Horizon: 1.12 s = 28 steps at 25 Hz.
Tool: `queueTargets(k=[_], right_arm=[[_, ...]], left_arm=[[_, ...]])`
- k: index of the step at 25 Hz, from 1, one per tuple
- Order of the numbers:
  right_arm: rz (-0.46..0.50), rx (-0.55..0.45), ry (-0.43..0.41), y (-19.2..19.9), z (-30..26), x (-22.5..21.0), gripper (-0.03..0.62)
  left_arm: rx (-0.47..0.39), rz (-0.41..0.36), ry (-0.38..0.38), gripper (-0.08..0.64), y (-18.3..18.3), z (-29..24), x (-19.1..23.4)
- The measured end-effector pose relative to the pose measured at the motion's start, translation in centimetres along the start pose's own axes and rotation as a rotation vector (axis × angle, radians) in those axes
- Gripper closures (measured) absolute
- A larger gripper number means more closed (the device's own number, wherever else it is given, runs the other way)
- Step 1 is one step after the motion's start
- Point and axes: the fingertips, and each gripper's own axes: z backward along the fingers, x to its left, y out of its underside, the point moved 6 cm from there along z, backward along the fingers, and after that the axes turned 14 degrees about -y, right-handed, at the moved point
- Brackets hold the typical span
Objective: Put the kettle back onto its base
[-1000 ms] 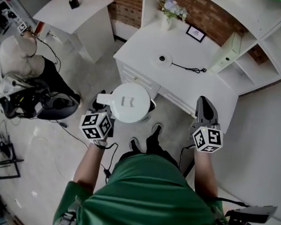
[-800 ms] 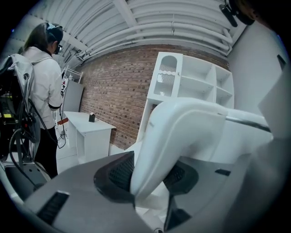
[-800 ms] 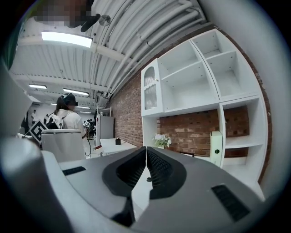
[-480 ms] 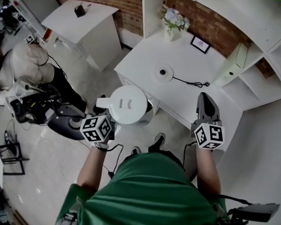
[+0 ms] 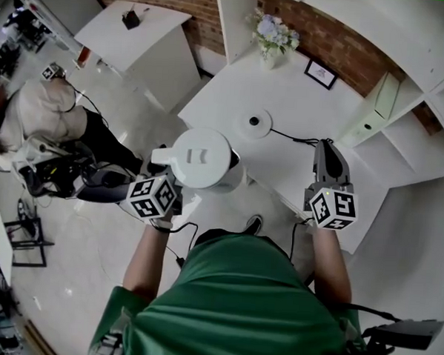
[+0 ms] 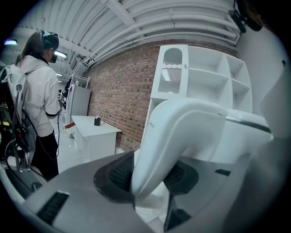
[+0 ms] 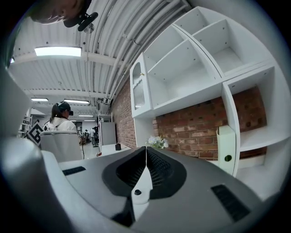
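Observation:
The white kettle point(image 5: 201, 158) hangs in the air at the near-left edge of the white desk point(image 5: 314, 111), seen from above. My left gripper point(image 5: 165, 176) is shut on the kettle's handle point(image 6: 182, 132), which fills the gap between the dark pads in the left gripper view. The round white base point(image 5: 255, 123) sits on the desk beyond the kettle, apart from it, with a black cable point(image 5: 298, 138) running off to the right. My right gripper point(image 5: 327, 150) is over the desk's right part, shut and holding nothing; its pads point(image 7: 154, 170) meet in the right gripper view.
A vase of flowers point(image 5: 272, 35), a picture frame point(image 5: 322, 74) and a pale binder point(image 5: 374, 107) stand at the desk's back by the white shelves point(image 5: 435, 80). A person in a white top point(image 5: 40, 108) stands at the left. A small white table point(image 5: 133, 35) is beyond.
Both grippers and the kettle have moved forward toward the desk; the kettle now reaches the desk's edge, and the right gripper is over the desktop. Neither grip changed.

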Motion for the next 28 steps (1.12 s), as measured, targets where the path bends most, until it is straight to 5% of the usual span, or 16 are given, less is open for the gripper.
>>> queueTargets(k=[12, 28], right_arm=[[-0.013, 0.006, -0.014, -0.6, -0.9, -4.2, 0.568], [-0.006, 0.021, 0.076, -0.9, -3.8, -6.7, 0.568]], left_arm=[[0.004, -0.012, -0.005, 0.394, -1.2, -2.6, -3.9], [0.036, -0.073, 0.095, 0.394, -2.7, -10.6, -6.4]])
